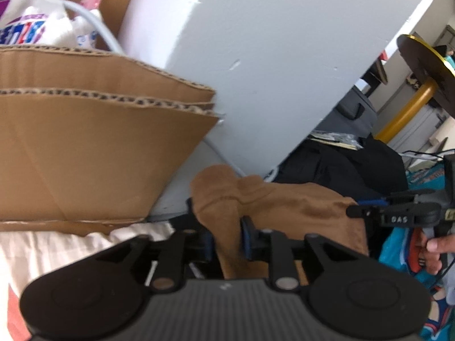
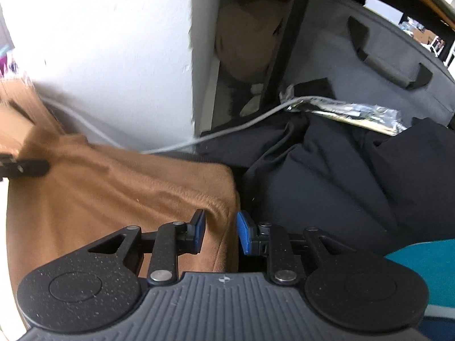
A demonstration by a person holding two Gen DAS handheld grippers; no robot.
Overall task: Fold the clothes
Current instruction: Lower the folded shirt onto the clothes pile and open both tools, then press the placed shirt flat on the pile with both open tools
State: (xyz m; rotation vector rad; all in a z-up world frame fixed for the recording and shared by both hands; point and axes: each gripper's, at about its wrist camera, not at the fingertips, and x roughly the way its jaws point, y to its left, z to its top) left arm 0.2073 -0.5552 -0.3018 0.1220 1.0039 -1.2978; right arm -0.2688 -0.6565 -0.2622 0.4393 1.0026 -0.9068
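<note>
**Tan garment held at two points above the bed**

The tan garment (image 1: 284,201) hangs between the two grippers, bunched into ridges ahead of each. The left gripper (image 1: 226,237) is clamped on a thick gather of cloth that fills the gap between its blue pads. The right gripper (image 2: 219,231) has its pads (image 2: 244,233) set a little apart, with the garment's right edge (image 2: 227,199) running down between them; the pictures do not settle whether it pinches the cloth or merely brackets it. In the left view the right gripper's side, steadied by a hand (image 1: 432,253), sits at the garment's far right corner.

Judged step: the cloth is being lifted or carried by two points, which fits either spreading it flat or bringing one half over the other. A next move calls for equal tension at both grips and a clear landing area.

Left of the left gripper stands a cardboard box (image 1: 99,147); ahead rises a white wall (image 1: 256,56) with a grey cable (image 2: 227,132). Right of the right gripper lies dark clothing (image 2: 327,176), foil (image 2: 355,112) and teal fabric (image 2: 426,258).

Legible writing: "DAS" on the right gripper (image 1: 398,219). The bag print (image 1: 22,32) in the box is unreadable.
</note>
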